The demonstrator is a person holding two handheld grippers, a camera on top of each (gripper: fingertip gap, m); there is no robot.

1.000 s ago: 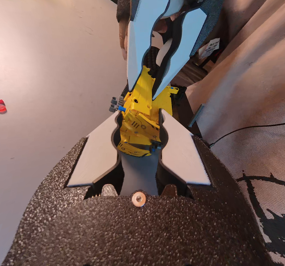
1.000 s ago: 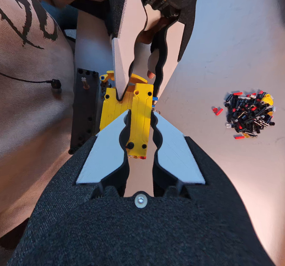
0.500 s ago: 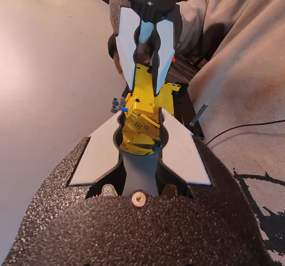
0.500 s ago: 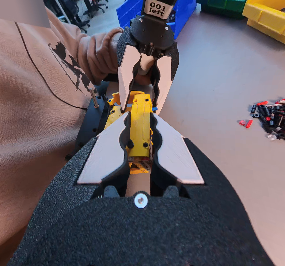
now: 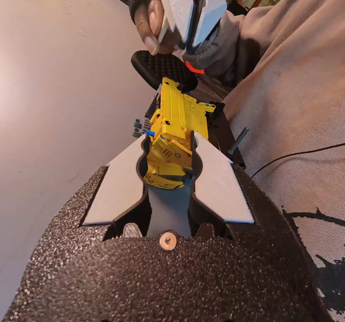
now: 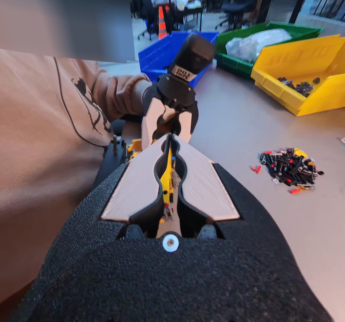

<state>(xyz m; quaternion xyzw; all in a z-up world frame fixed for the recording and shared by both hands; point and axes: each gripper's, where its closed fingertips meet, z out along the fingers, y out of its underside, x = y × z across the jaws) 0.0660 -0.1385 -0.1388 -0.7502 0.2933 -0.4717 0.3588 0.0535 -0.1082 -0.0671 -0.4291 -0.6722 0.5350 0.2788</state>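
Note:
My left gripper [image 5: 169, 145] is shut on a yellow brick-built model [image 5: 175, 122], with both pads pressed on its sides just above the grey table [image 5: 65, 89]. Grey gears and a blue pin stick out on the model's left. A black knobbly tyre [image 5: 162, 66] lies behind it. My right gripper [image 6: 170, 135] is shut with its fingertips touching. In the left wrist view it hangs above and behind the model [image 5: 186, 46], clear of it. In the right wrist view the model [image 6: 167, 178] shows only through the slot between the fingers. The left gripper's fingers [image 6: 149, 126] stand just beyond.
A black block [image 5: 229, 132] with a metal bolt [image 5: 239, 139] sits right of the model, against the person's beige sweatshirt [image 5: 289, 89]. A pile of small parts [image 6: 289, 169] lies to the right. Blue [image 6: 162, 52], green [image 6: 270, 39] and yellow [image 6: 298, 81] bins stand at the back. The tips of one gripper are about 8 cm away from the tips of the other.
My right gripper let go of the model's yellow top panel, rose away from it and its fingers came together. My left gripper kept its hold on the model.

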